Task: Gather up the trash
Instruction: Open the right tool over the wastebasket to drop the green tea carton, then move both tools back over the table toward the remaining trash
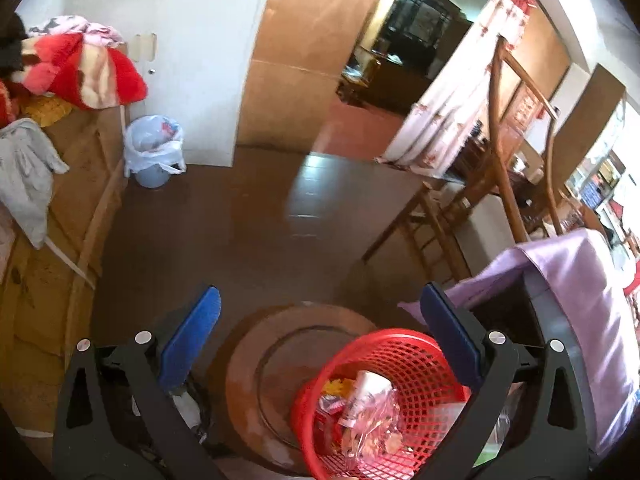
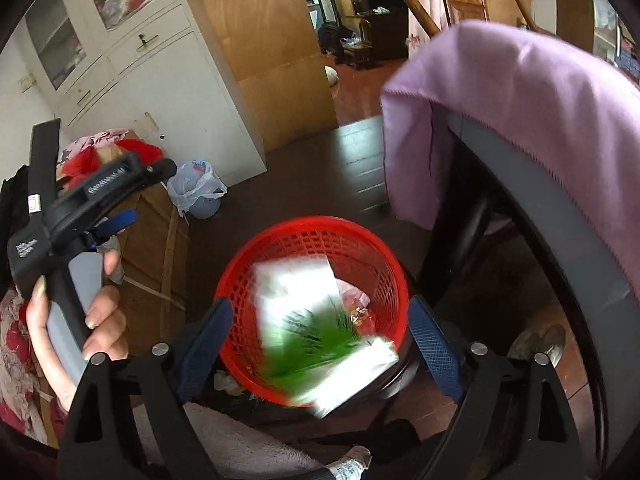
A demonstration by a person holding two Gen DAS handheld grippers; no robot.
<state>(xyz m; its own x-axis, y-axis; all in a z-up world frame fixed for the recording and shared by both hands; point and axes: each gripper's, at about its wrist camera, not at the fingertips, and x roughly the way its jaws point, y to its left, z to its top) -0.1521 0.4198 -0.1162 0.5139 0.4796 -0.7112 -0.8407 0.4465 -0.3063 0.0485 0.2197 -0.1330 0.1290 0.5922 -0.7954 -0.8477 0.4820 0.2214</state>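
- Above the red basket (image 2: 312,240), the right gripper (image 2: 320,332) tilts down, jaws wide, gripping nothing; a blurred white-and-green packet (image 2: 316,320) lies between them, over the basket.
- At left, a hand (image 2: 76,320) holds the left gripper (image 1: 320,320), jaws spread and empty.

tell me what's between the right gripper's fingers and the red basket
In the right wrist view, a blurred white-and-green packet sits between the open right gripper and the red basket, untouched by either pad.
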